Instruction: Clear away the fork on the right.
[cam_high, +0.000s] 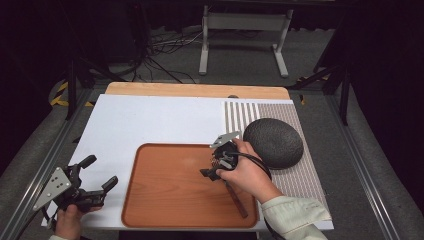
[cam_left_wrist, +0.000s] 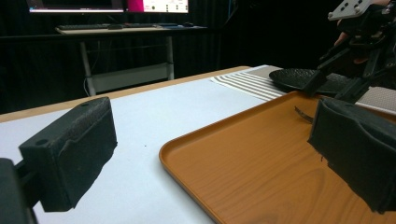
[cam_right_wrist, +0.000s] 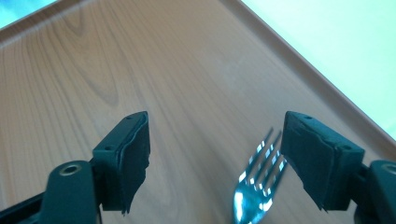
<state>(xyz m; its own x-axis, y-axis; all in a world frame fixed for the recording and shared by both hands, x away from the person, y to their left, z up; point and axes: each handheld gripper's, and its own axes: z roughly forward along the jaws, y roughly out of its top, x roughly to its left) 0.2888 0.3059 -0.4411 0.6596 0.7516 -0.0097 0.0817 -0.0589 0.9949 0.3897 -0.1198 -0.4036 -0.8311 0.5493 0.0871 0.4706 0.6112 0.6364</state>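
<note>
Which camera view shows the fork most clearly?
The right gripper view: the fork shows its shiny tines close up between the open jaws. The high view shows mainly its brown handle on the tray; the left gripper view, a thin sliver.

No legible text, labels, brands, nos. or signs found in any view. Checked: monitor (cam_left_wrist: 107, 5) at rear, seen from the left tool's view, has lit coloured bands along its lower edge, but content is too small and blurred to read. Yellow/black hazard striping (cam_high: 61, 94) on the floor by the bench's far-left corner is a pattern only, no wording. Grey plate (cam_high: 52, 187) on the left tool carries holes, no markings. Striped mat (cam_high: 240, 116), tray (cam_high: 150, 200) and white bench cover (cam_high: 150, 120) are all unmarked.
</note>
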